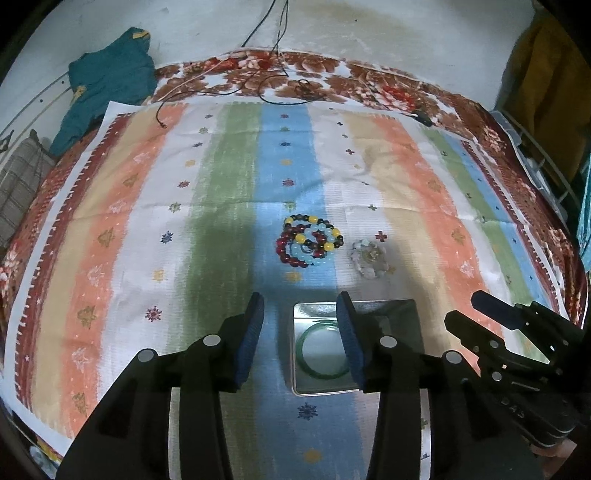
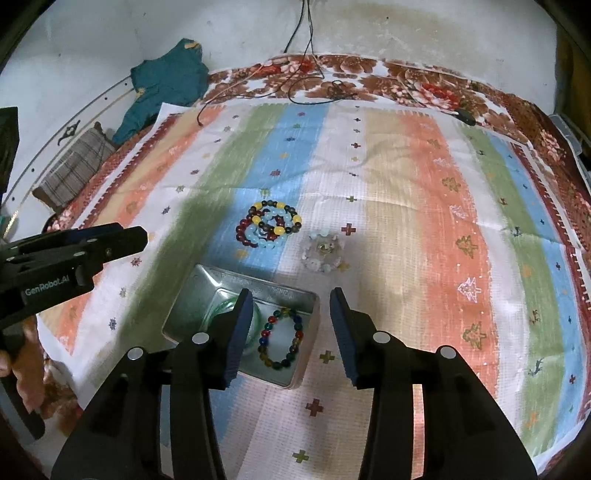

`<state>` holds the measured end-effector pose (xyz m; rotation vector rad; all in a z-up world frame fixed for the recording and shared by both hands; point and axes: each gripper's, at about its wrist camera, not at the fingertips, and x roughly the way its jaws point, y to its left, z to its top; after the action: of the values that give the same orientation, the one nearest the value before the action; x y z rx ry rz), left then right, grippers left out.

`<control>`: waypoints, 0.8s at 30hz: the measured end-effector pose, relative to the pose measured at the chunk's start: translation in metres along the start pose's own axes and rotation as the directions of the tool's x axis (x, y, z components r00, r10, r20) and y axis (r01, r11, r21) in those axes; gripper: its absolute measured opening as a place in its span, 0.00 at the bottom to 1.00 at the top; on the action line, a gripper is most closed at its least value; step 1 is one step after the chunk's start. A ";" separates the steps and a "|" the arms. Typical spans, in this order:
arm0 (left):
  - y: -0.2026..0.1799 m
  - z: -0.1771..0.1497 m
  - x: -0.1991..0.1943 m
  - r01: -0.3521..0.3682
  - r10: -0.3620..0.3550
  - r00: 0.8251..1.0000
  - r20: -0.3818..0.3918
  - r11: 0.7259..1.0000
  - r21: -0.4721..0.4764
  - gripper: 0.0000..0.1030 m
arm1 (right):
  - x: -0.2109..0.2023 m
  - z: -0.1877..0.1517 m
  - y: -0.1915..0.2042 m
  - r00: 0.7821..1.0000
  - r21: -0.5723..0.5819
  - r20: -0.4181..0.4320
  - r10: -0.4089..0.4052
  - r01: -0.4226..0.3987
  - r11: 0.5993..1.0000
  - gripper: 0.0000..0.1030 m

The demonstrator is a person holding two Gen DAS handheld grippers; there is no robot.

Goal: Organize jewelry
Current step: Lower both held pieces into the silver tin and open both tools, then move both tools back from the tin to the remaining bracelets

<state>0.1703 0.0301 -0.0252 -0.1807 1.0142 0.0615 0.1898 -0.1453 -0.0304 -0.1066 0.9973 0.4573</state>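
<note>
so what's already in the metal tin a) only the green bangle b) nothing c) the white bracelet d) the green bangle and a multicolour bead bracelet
d, the right wrist view shows the green bangle and a multicolour bead bracelet lying inside the metal tin, while the white bracelet is out on the cloth.

You are working in a home, most likely a bedroom: a bed with a brown floral blanket (image 1: 388, 86) is filling both views, and a striped cloth (image 1: 229, 206) is lying spread over it. At the upper left of each frame a teal garment (image 1: 107, 83) is lying crumpled beside a folded plaid cloth (image 2: 74, 173), while thin black cables (image 1: 275, 44) are trailing down a stained, plastered wall (image 1: 388, 33) along the top.
</note>
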 end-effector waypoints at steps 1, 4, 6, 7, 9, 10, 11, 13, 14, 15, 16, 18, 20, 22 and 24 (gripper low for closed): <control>0.001 0.000 0.000 -0.001 0.001 1.000 0.000 1.000 -0.001 0.42 | 0.000 0.000 0.000 1.000 -0.001 -0.001 -0.001 0.001 1.000 0.44; 0.003 0.002 0.002 -0.008 0.008 1.000 0.001 1.000 -0.005 0.45 | 0.002 0.001 0.001 1.000 -0.003 -0.002 0.002 -0.002 1.000 0.48; 0.005 0.003 0.003 -0.017 0.017 1.000 0.003 1.000 -0.009 0.49 | 0.004 0.002 0.003 1.000 -0.002 -0.002 0.007 -0.007 1.000 0.52; 0.006 0.003 0.004 -0.021 0.021 1.000 0.004 1.000 -0.009 0.49 | 0.005 0.002 0.003 1.000 -0.002 -0.002 0.009 -0.009 1.000 0.52; 0.007 0.005 0.006 -0.028 0.028 1.000 0.006 1.000 -0.010 0.53 | 0.007 0.005 0.005 1.000 -0.004 -0.001 0.010 -0.010 1.000 0.55; 0.008 0.005 0.008 -0.032 0.032 0.999 0.006 0.999 -0.008 0.53 | 0.008 0.006 0.005 1.000 -0.005 -0.002 0.010 -0.010 1.000 0.56; 0.008 0.006 0.009 -0.035 0.035 0.999 0.006 0.999 -0.003 0.55 | 0.009 0.007 0.007 1.000 -0.009 -0.002 0.011 -0.011 1.000 0.58; 0.008 0.007 0.013 -0.041 0.041 0.999 0.004 0.999 0.009 0.57 | 0.012 0.009 0.007 1.000 -0.014 -0.002 0.012 -0.012 1.000 0.59; 0.008 0.009 0.015 -0.045 0.045 0.999 0.001 0.999 0.012 0.57 | 0.013 0.010 0.009 1.000 -0.017 -0.001 0.012 -0.012 1.000 0.60; 0.008 0.010 0.017 -0.049 0.049 0.999 -0.001 0.999 0.014 0.57 | 0.014 0.011 0.009 1.000 -0.019 -0.001 0.011 -0.011 1.000 0.61; 0.009 0.011 0.018 -0.050 0.050 0.999 -0.001 0.999 0.013 0.57 | 0.015 0.012 0.010 1.000 -0.019 -0.002 0.014 -0.014 1.000 0.62; 0.010 0.014 0.020 -0.052 0.052 0.999 0.000 0.999 0.009 0.59 | 0.018 0.015 0.012 0.999 -0.015 -0.010 0.032 -0.032 0.999 0.62; 0.011 0.017 0.021 -0.059 0.059 0.998 0.003 0.998 0.005 0.60 | 0.020 0.016 0.013 1.000 -0.019 -0.011 0.029 -0.029 0.999 0.62; 0.013 0.019 0.023 -0.063 0.063 0.998 0.006 0.998 -0.002 0.62 | 0.023 0.018 0.015 1.000 -0.032 -0.007 0.014 -0.015 0.999 0.62; 0.015 0.022 0.027 -0.075 0.075 0.997 0.011 0.997 -0.004 0.62 | 0.026 0.019 0.015 1.000 -0.038 -0.009 0.008 -0.008 0.999 0.62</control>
<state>0.2005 0.0476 -0.0383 -0.1451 1.0099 0.1326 0.2102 -0.1174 -0.0394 -0.1394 0.9978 0.4836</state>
